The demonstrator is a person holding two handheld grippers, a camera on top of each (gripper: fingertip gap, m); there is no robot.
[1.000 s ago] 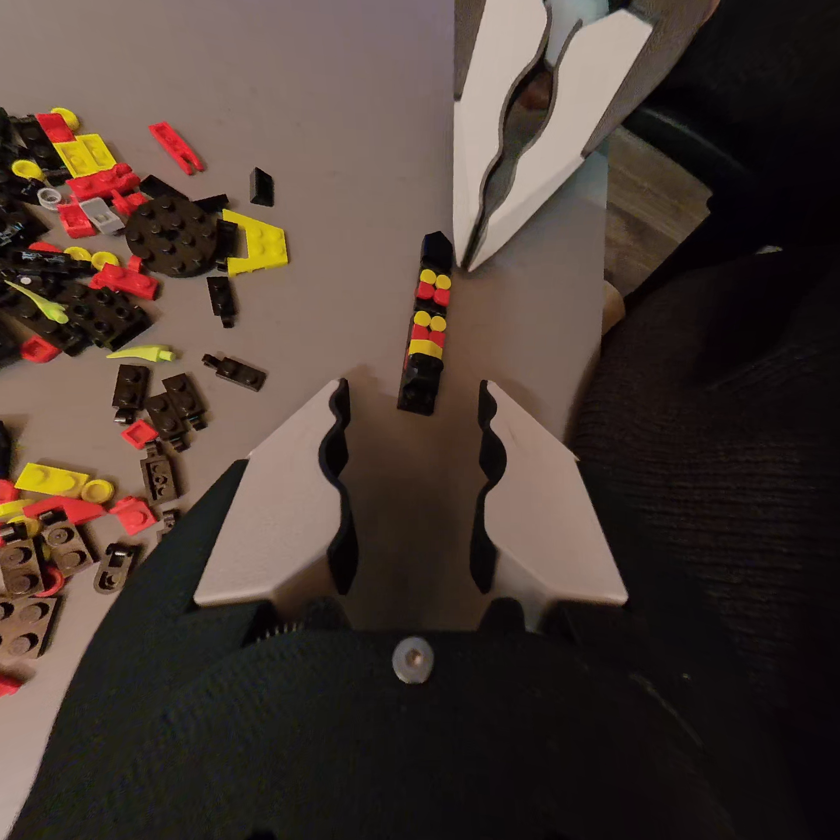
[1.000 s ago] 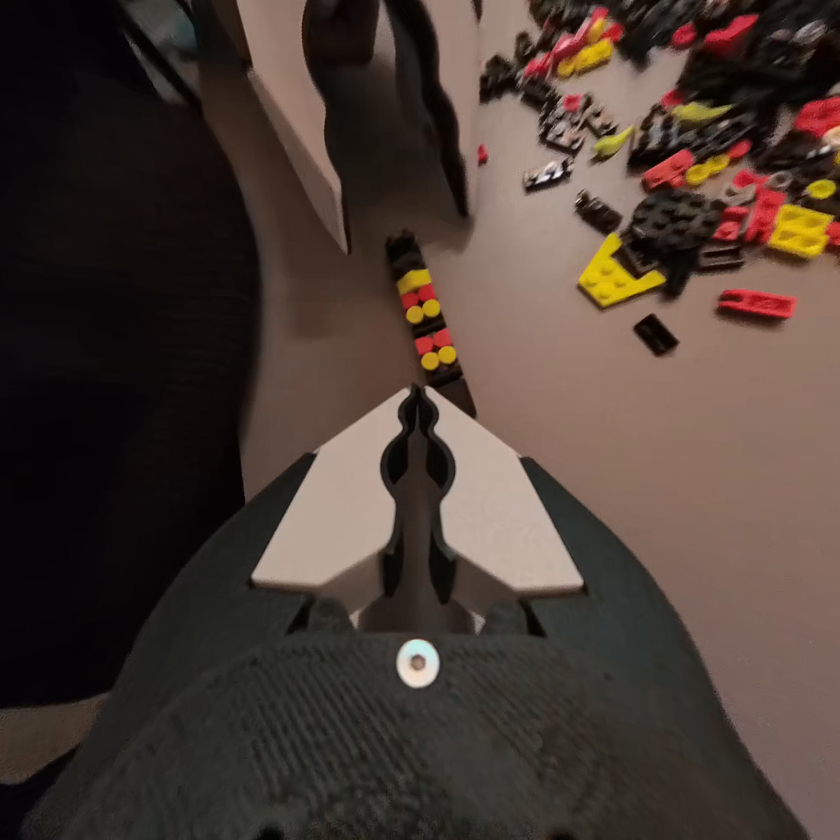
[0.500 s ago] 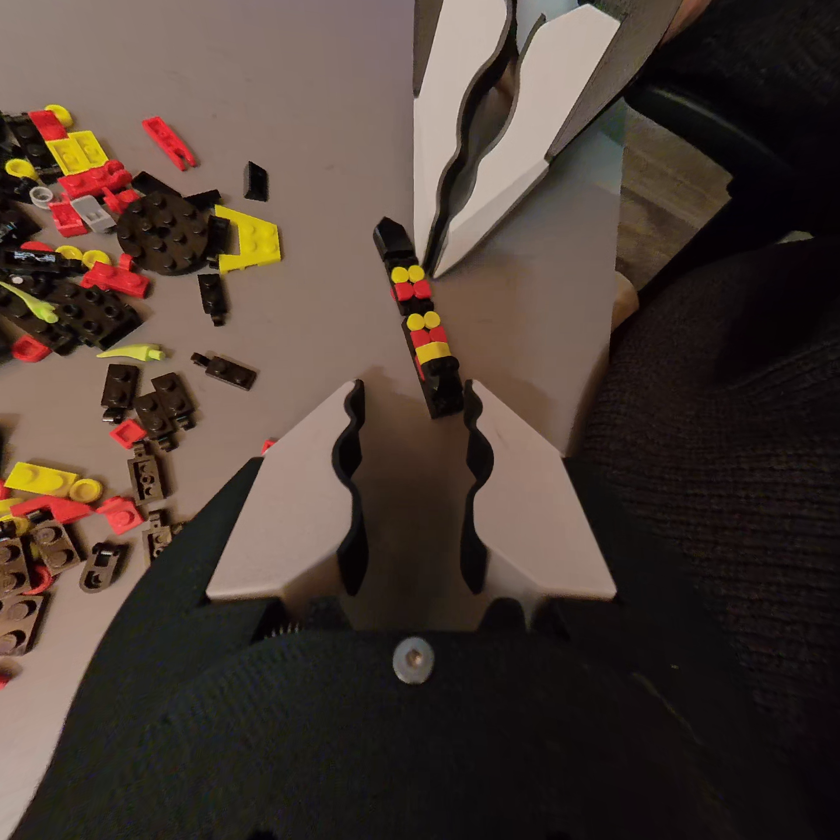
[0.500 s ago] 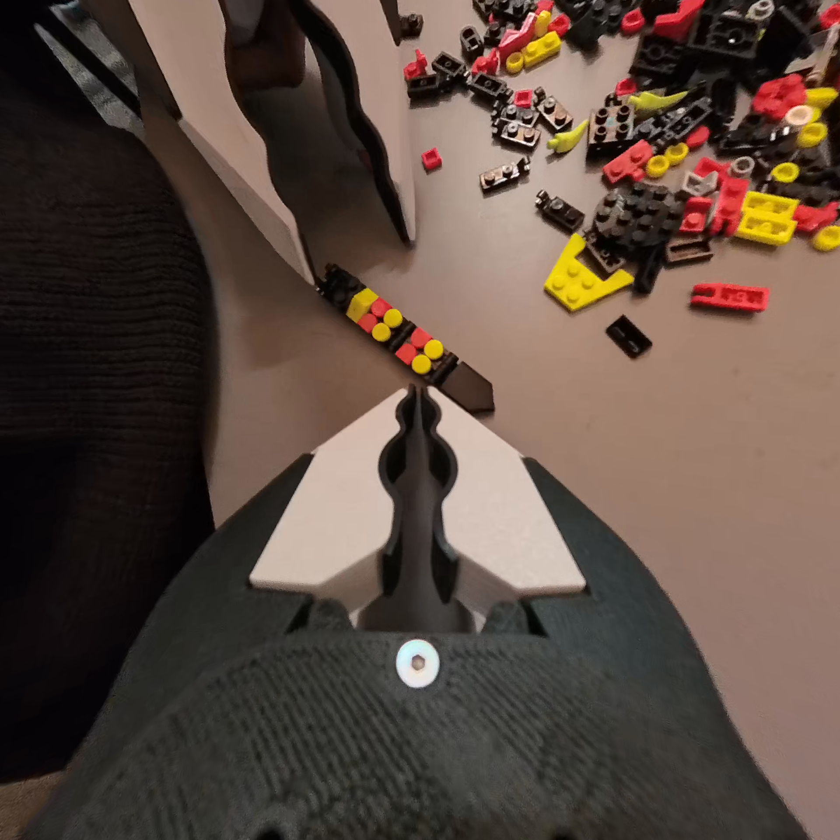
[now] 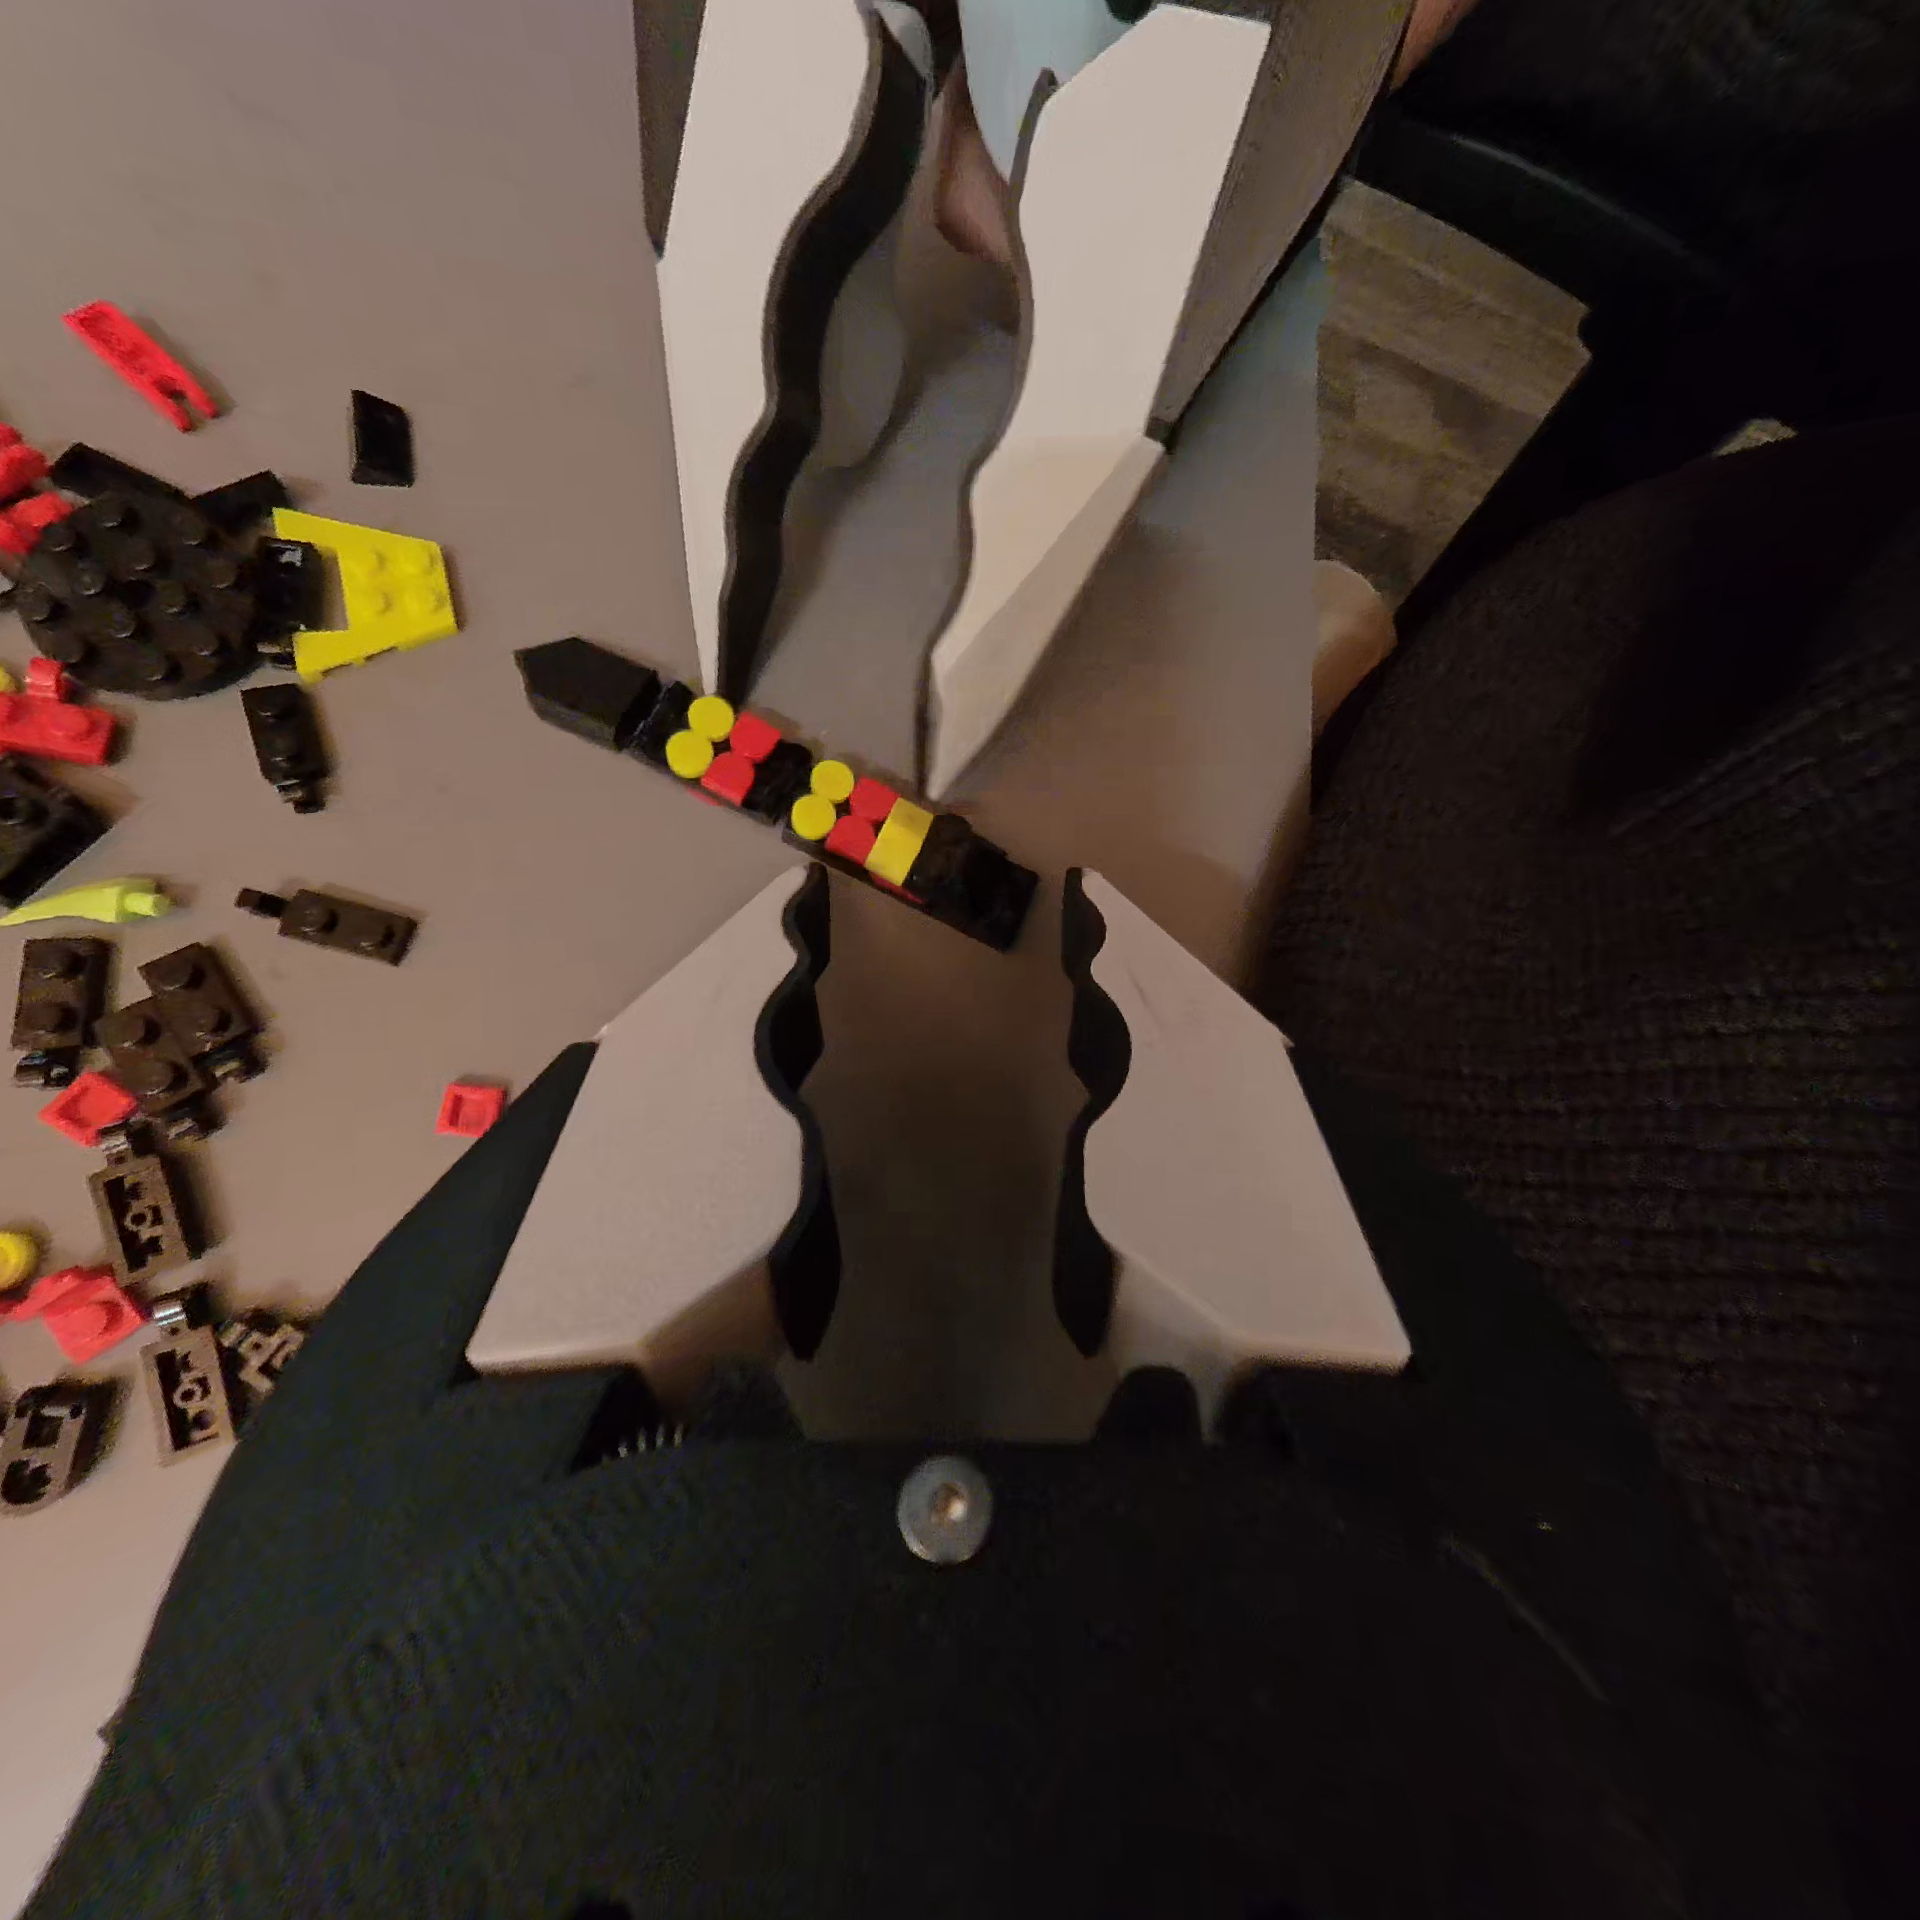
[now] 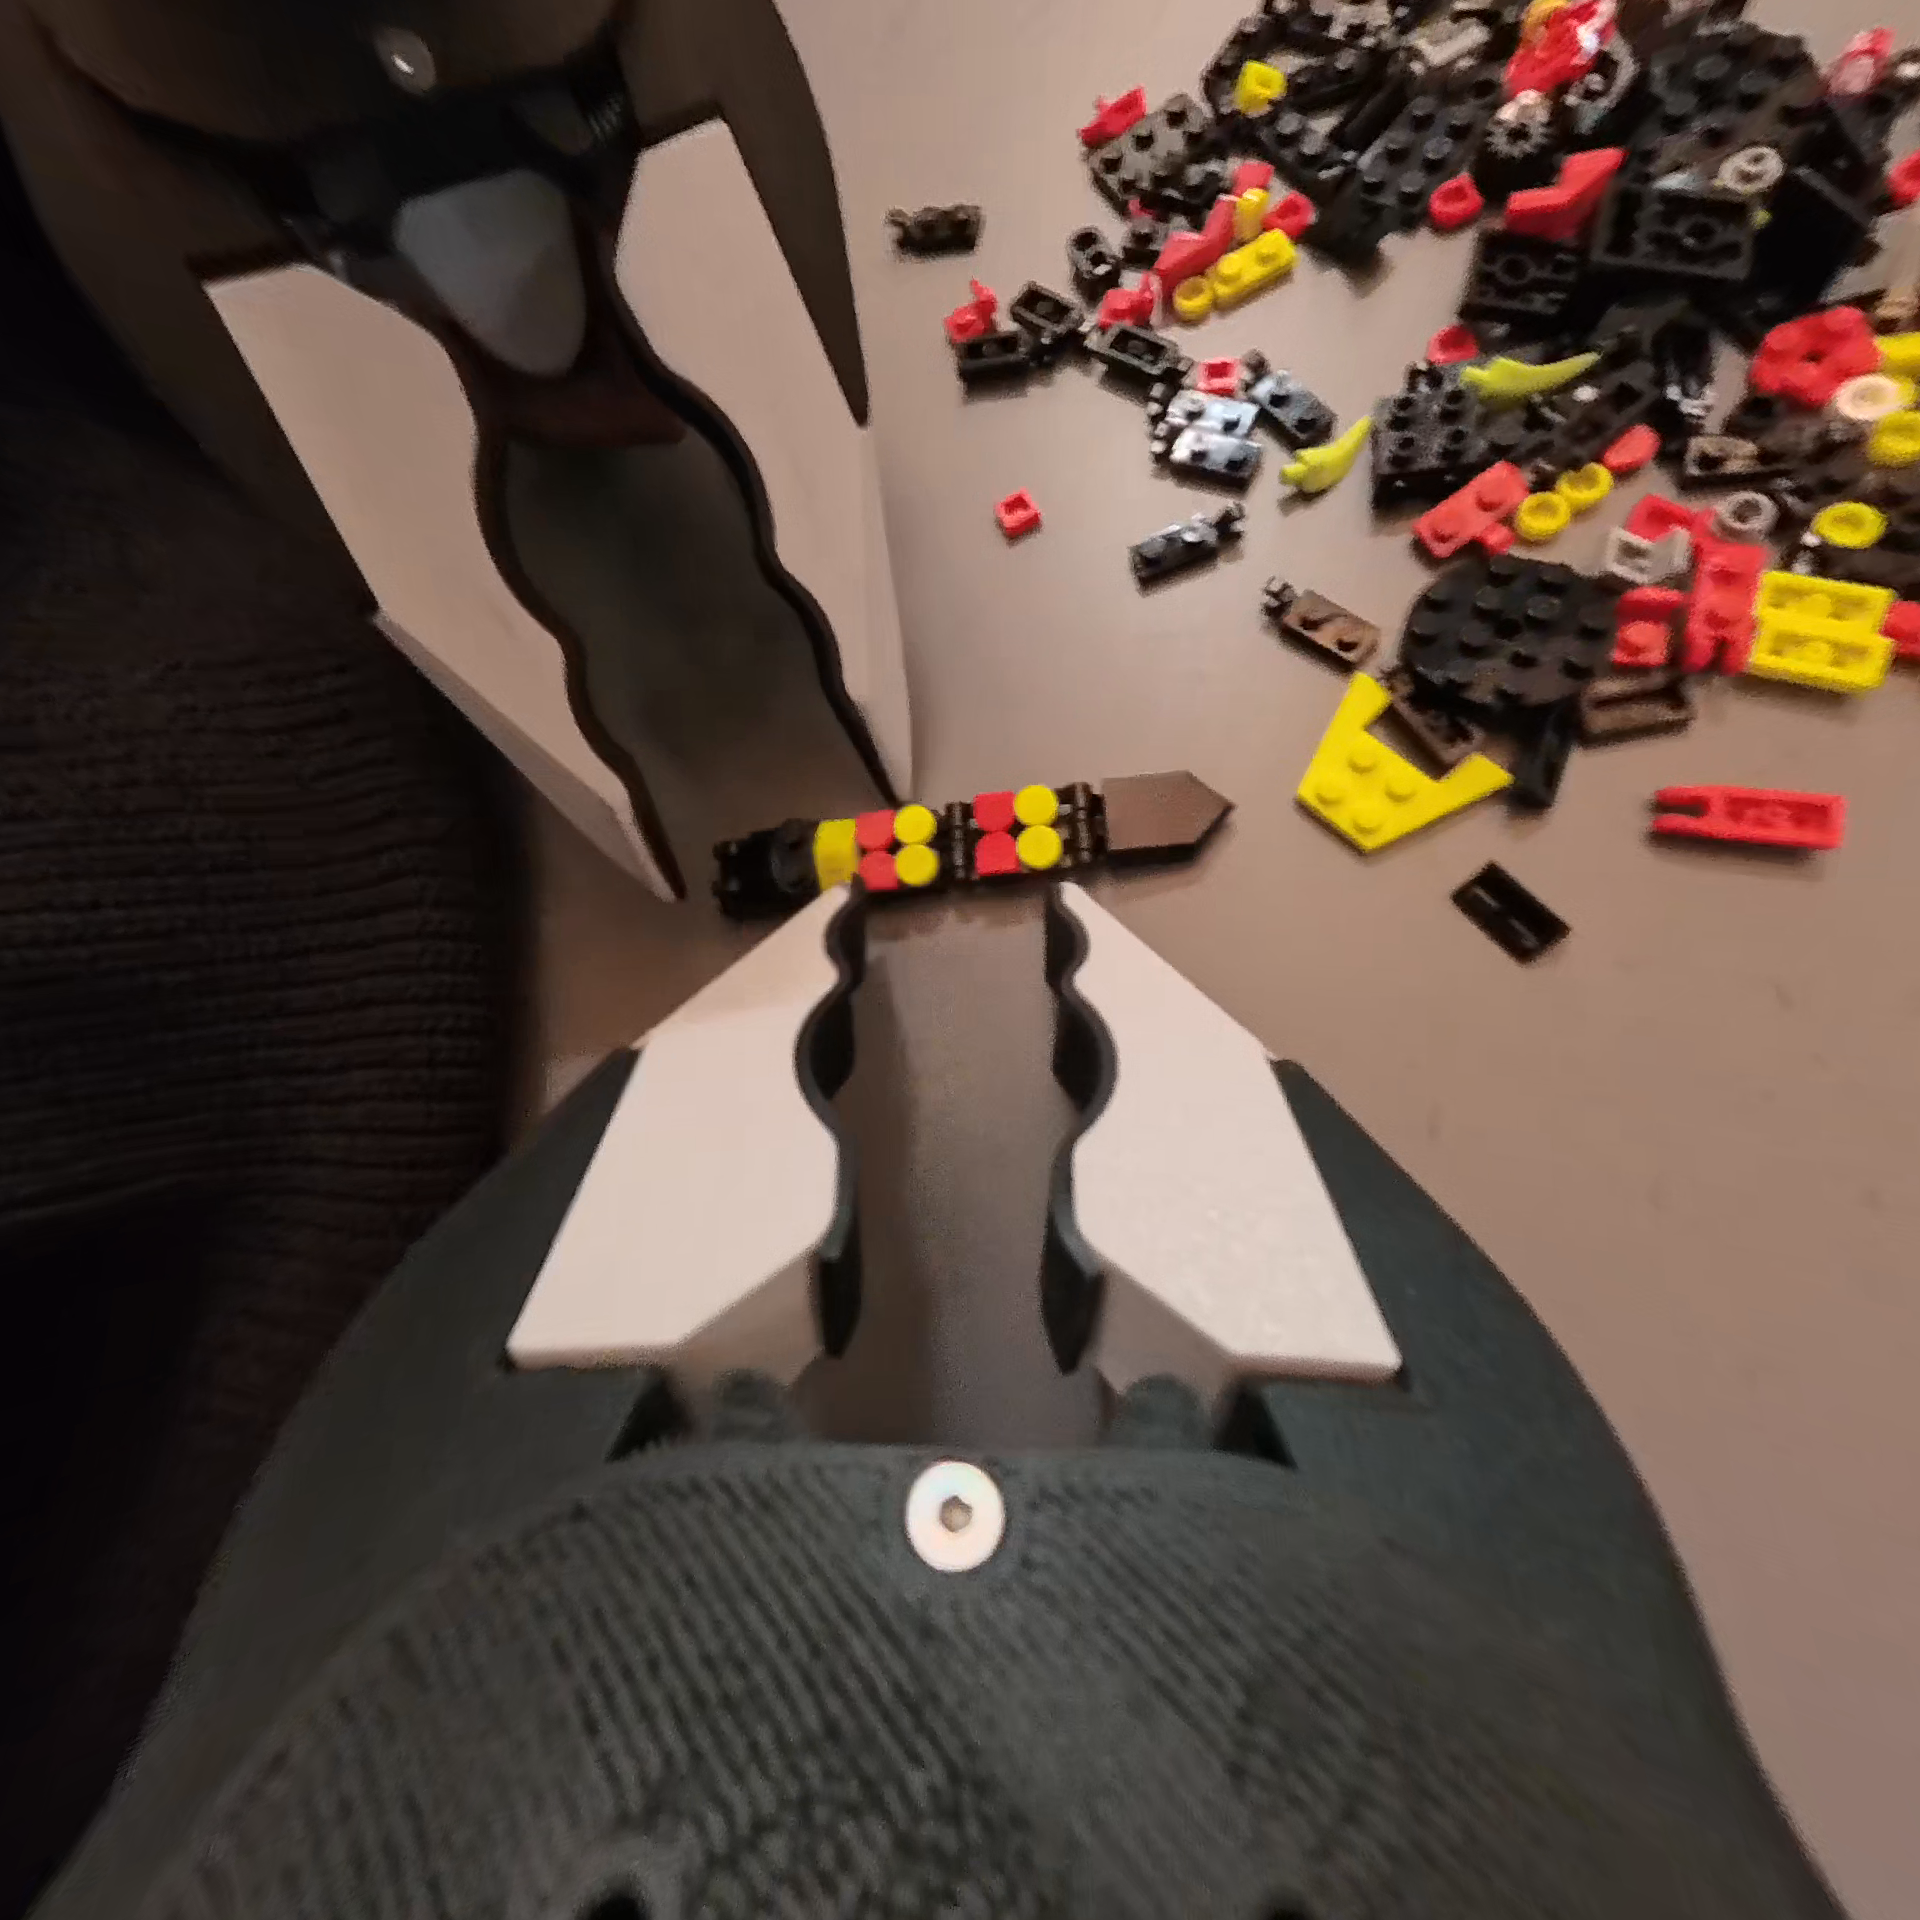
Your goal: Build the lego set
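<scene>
Strip: the long lego strip [image 5: 774, 795] lies flat on the grey table [image 5: 416, 156], near its edge by the person's dark knit sleeve [image 5: 1610, 935]. We see black links w/ red squares, yellow round tiles, a pointed black tip at one end.

Left gripper [image 5: 940, 894]: jaws apart, nothing held. The strip's blunt black end sits just at the mouth, between the tips; contact we can't confirm.

Right gripper [image 6: 951, 909]: jaws apart too, empty. Its tips stand on the near side of the strip's mid part; touching or just beside, we can't tell.

Handling: we judge it v. light, hard plastic, smooth top. The links look hinged, so it prob. bends or sags if lifted by one end. Small tiles may pop off under a hard squeeze.

Where to grip: we'd take it across the width, on the side walls of a black link, not on the round tiles. One gripper per end would keep it straight. Gentle close, slippery sides.

Loose pile: spare parts lie well apart to one side, e.g. the yellow wedge plate [image 5: 369, 592], black round plate [image 5: 130, 603], small red tile [image 5: 470, 1107]. We need none moved to reach the strip.

Risk: pushing w/ open tips may slide it off the table edge.
</scene>
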